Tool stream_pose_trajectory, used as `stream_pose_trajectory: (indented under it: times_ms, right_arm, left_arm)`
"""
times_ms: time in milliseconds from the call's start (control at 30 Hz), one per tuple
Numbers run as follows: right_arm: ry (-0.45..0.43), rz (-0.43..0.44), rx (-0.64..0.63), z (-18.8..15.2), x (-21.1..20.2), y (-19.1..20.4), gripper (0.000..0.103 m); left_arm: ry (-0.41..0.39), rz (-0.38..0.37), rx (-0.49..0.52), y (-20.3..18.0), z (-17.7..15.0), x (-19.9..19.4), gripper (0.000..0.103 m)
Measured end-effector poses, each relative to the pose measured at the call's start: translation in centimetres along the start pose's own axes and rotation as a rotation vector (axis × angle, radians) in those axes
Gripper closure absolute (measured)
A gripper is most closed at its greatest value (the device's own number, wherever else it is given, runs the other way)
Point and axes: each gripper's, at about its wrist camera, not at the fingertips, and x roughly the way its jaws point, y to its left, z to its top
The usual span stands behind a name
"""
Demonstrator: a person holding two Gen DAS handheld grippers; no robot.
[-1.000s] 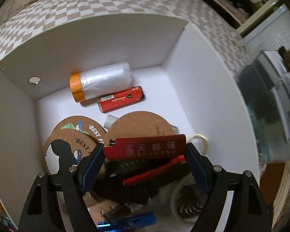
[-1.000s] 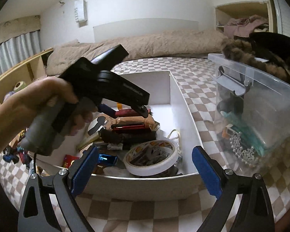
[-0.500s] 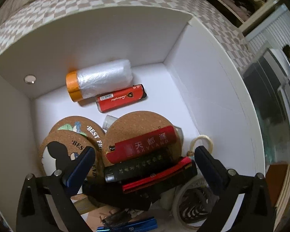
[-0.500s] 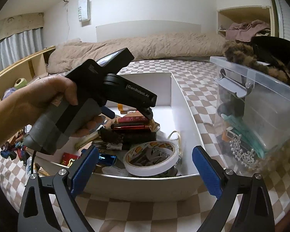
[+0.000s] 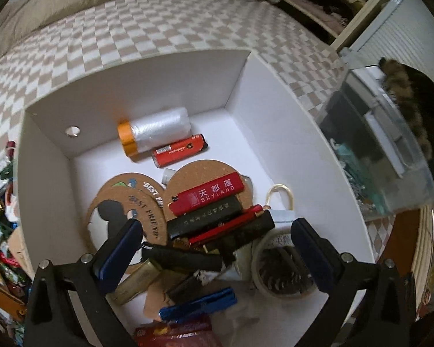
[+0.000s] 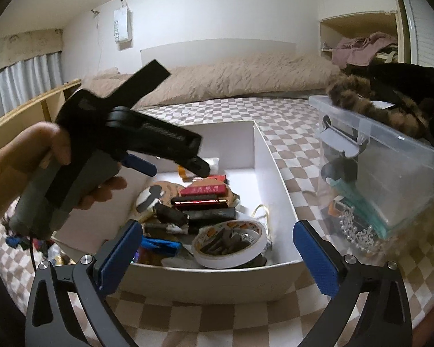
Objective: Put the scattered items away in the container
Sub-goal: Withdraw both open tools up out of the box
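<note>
Left wrist view: white box (image 5: 269, 110) holds red lighter (image 5: 207, 196), coasters, tape; left claw (image 5: 217, 248) spread, empty.

From my seat I see both handheld black two-finger grippers, the left gripper (image 5: 214, 245) and the right gripper (image 6: 217, 248), built alike: blue rubber pads (image 6: 121, 248), silver screws (image 6: 84, 259) at the knuckles. At nine o'clock, a bare hand (image 6: 43, 167) wraps a grey handle (image 6: 58, 193) with a trailing black cable (image 6: 31, 257).
</note>
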Motion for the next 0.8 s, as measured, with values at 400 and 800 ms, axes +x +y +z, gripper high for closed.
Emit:
stream_pose_trajectory:
  times_ms: [400,800]
  right_arm:
    - [-0.04,-0.083,0.045,1.8,-3.0,0.9,0.0]
    - [-0.083,-0.089,0.028,3.1,-5.8,5.0,0.0]
  left_arm:
    - [-0.151,-0.001,0.086,0.7,-3.4,-7.9,0.0]
    - [-0.323,0.075,0.091,5.0,-8.6,-16.1,0.0]
